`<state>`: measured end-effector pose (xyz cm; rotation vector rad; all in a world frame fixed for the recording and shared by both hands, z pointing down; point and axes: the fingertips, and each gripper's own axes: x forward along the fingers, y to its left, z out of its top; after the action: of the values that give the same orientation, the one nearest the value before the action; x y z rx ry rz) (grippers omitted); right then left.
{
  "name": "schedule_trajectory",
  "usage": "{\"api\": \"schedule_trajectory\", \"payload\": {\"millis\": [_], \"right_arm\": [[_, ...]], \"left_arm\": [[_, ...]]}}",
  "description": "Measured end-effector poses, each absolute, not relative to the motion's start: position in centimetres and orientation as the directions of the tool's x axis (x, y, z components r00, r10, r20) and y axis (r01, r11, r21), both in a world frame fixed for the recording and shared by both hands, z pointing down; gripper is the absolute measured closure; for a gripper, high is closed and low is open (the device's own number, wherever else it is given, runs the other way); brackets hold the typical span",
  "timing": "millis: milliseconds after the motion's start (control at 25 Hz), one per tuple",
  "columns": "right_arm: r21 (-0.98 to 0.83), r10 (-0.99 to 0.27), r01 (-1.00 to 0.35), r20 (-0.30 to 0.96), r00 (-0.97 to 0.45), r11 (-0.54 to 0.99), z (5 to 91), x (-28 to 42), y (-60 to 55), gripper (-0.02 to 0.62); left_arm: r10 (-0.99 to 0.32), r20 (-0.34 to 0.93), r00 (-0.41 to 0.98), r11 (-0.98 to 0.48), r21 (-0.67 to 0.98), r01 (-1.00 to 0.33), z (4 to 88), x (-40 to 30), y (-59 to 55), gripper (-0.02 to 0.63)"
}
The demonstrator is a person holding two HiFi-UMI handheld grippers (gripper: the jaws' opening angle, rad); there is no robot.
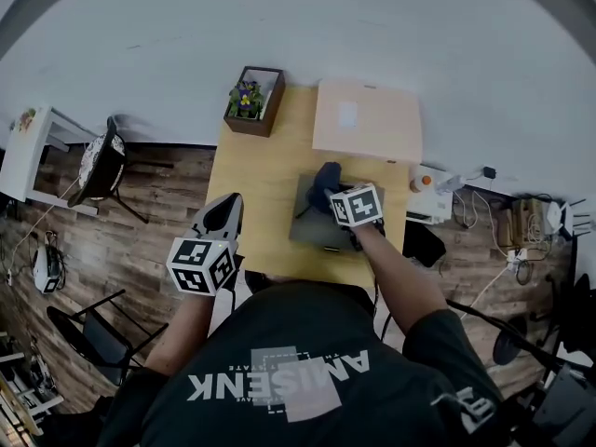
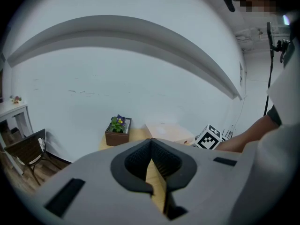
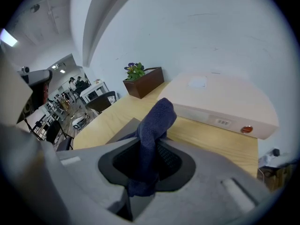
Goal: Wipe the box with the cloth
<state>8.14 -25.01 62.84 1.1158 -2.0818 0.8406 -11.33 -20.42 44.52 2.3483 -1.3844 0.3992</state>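
Desk (image 1: 250, 194): light wood, centre frame.

Box (image 1: 366, 119): pale, flat, lid shut, at upper centre of the frame. Nothing touches it.

Grey pad (image 1: 307, 229): just below the box.

Planter (image 1: 253, 101): desk's upper-left corner, clear of the work.

Left tongs (image 2: 151, 165): clenched on nothing, held off the desk's lower-left edge.

Right tongs (image 3: 147, 161): grasping the dark blue cloth (image 3: 157, 118), over the pad and short of the box. The cloth stands loose past the tips.

Judgement: wiping not yet begun. Lay the free fold flat on the lid and make overlapping strokes with light pressure. Only cloth should touch the box, not the tips. The left tongs could steady the box.
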Motion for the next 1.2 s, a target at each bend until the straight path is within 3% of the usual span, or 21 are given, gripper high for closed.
{"api": "schedule_trajectory", "payload": {"millis": [1200], "right_arm": [[-0.210,-0.528,-0.962,0.805,-0.270,0.172,62.7,19.3,-20.9,0.512]], "left_arm": [[-0.672,0.422,0.608,-0.597,0.176,-0.782,43.6,-8.2,-20.2,0.604]]}}
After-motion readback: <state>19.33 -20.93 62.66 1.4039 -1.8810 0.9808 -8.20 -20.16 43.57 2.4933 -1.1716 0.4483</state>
